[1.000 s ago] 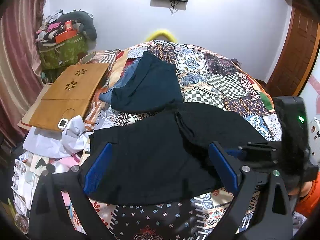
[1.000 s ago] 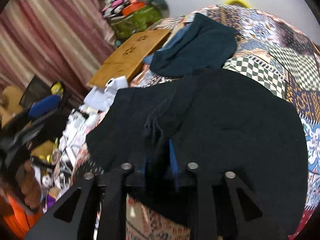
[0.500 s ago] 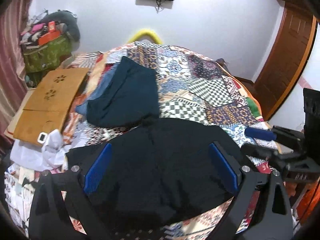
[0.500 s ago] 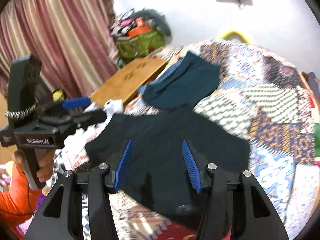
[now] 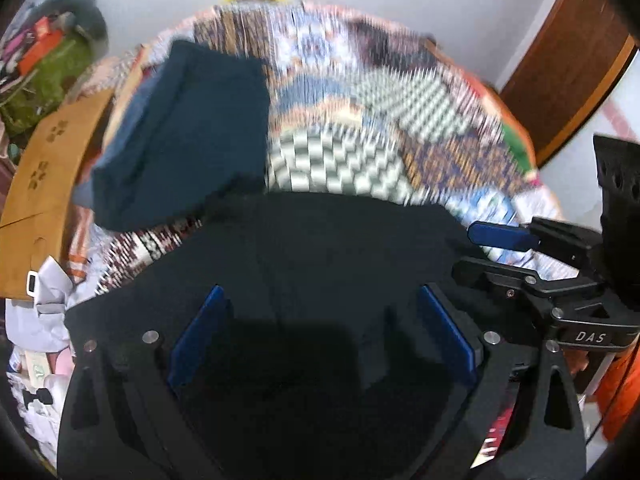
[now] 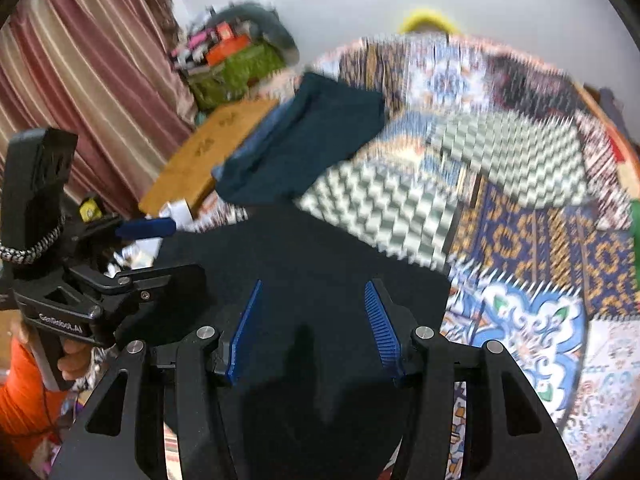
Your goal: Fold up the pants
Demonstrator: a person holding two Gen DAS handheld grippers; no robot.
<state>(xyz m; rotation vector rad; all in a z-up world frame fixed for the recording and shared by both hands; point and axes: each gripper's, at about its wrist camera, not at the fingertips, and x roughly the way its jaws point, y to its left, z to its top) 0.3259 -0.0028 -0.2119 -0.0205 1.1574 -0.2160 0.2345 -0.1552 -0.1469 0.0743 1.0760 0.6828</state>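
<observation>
The black pants (image 5: 320, 264) lie folded flat on the patterned bedspread (image 5: 380, 128), near its front edge; they also show in the right wrist view (image 6: 304, 280). My left gripper (image 5: 320, 328) is open and empty, just above the pants' near part. My right gripper (image 6: 312, 320) is open and empty over the pants too. The right gripper appears at the right of the left wrist view (image 5: 520, 256), and the left gripper at the left of the right wrist view (image 6: 120, 264). Both views are motion blurred.
A folded dark teal garment (image 5: 188, 136) lies on the bed behind the pants, also in the right wrist view (image 6: 304, 140). A wooden lap board (image 5: 44, 184) and loose white cloth (image 5: 44, 300) sit at the left. A green bag (image 6: 236, 72) stands by the curtain. A wooden door (image 5: 568, 64) is at right.
My right gripper let go of the black pants and opened, then drew back. The pants now lie flat. Both grippers have dipped lower toward the pants.
</observation>
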